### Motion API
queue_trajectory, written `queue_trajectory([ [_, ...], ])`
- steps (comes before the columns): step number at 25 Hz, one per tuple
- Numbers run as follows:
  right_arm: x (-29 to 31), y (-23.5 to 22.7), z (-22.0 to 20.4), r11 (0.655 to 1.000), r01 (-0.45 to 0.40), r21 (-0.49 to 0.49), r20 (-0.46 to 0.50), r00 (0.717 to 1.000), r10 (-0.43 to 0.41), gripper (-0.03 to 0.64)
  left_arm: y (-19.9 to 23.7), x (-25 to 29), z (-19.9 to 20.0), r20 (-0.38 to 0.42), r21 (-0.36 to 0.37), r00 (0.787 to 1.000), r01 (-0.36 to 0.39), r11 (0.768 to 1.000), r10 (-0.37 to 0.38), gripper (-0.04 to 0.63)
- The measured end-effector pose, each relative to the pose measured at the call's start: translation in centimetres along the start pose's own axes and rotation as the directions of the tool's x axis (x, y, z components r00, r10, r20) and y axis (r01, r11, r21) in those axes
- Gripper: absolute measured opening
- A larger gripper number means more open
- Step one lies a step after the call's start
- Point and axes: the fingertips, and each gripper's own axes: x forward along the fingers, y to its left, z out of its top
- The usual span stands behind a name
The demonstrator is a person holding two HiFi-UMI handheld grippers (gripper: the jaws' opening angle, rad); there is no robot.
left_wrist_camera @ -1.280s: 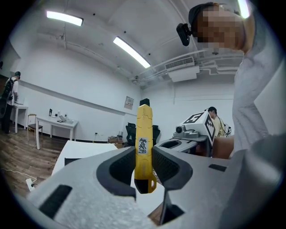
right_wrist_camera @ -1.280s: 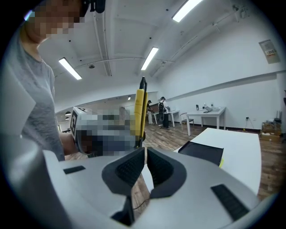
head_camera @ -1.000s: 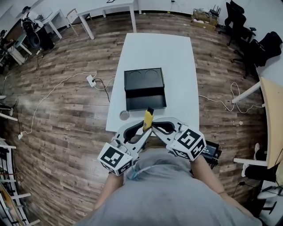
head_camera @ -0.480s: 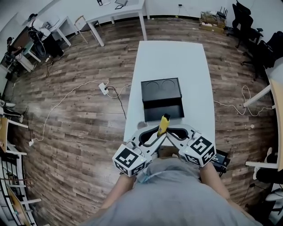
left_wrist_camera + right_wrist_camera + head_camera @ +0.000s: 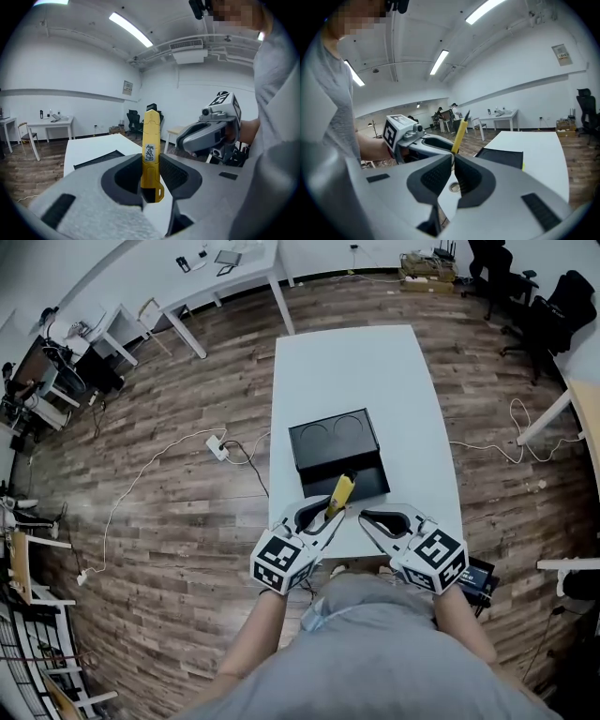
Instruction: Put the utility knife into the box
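Note:
My left gripper (image 5: 328, 515) is shut on a yellow utility knife (image 5: 341, 491), which stands up out of the jaws and slants toward the black box (image 5: 330, 432). In the left gripper view the knife (image 5: 151, 154) is pinched between the pads near its lower end. The box lies open on the white table (image 5: 375, 371), its tray toward me, and the knife's tip reaches over its near edge. My right gripper (image 5: 366, 517) hovers just to the right of the knife, shut and empty. In the right gripper view its own tips (image 5: 453, 158) meet, with the knife (image 5: 459, 131) and box (image 5: 502, 157) beyond.
A small round grey thing (image 5: 453, 187) lies on the table by its near edge, below my right gripper. A power strip (image 5: 218, 448) with white cables lies on the wooden floor to the left. A black device (image 5: 473, 577) sits on the floor at the right.
The left gripper has carried the knife forward and down toward the box. The right gripper, earlier close against the knife, now stands apart to its right.

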Motion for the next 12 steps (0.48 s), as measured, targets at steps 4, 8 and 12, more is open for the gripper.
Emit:
queue_trajectory([
  [4, -0.2, -0.6, -0.3, 1.0, 0.013, 0.016, 0.003, 1.0, -0.013, 0.031, 1.5, 2.0, -2.1, -0.078, 0.012, 0.997, 0.013, 1.0, -0.012, 0.123],
  [8, -0.6, -1.2, -0.5, 0.999, 0.027, 0.035, 0.012, 1.0, -0.027, 0.031, 3.2, 4.1, -4.2, -0.167, 0.018, 0.986, 0.026, 1.0, -0.022, 0.123],
  [12, -0.8, -1.7, -0.9, 0.998, 0.044, 0.051, 0.015, 0.999, -0.045, 0.031, 4.8, 6.1, -6.5, -0.255, 0.032, 0.966, 0.046, 0.998, -0.036, 0.123],
])
